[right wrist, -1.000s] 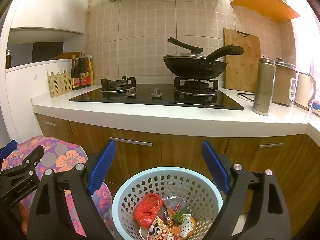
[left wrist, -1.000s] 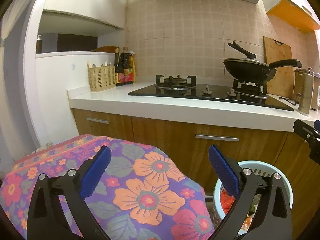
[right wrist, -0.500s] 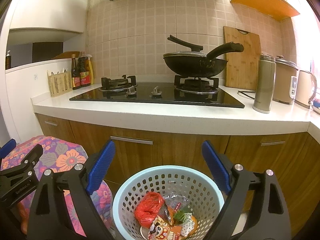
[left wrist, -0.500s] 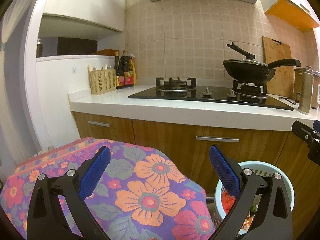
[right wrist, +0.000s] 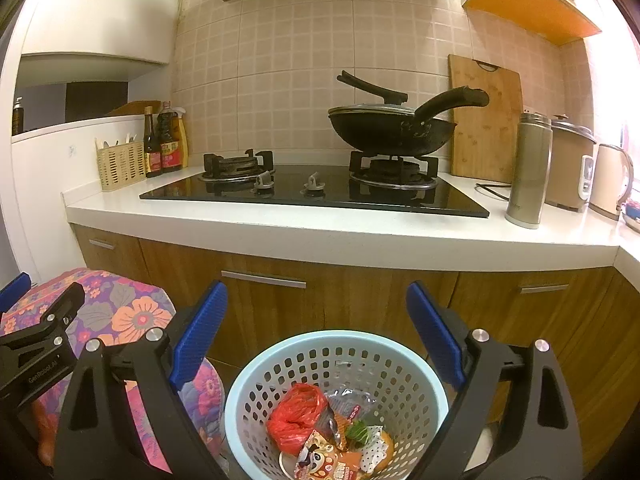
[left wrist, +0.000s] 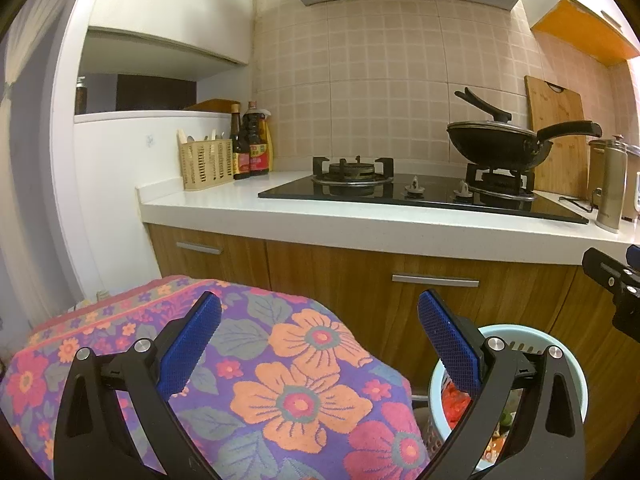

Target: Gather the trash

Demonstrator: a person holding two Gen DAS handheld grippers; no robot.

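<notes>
— What's hard to read?

— My left gripper, spread wide and empty, hides half the basket.

— And the right?

— Right gripper gapes, holding nothing; light-blue trash basket at six o'clock, red bag and wrappers inside.

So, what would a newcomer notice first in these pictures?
Probably the light blue basket on the floor below the right gripper, with a red bag and snack wrappers inside. Left of it lies a bright floral cloth, and a black wok sits on the stove above.
</notes>
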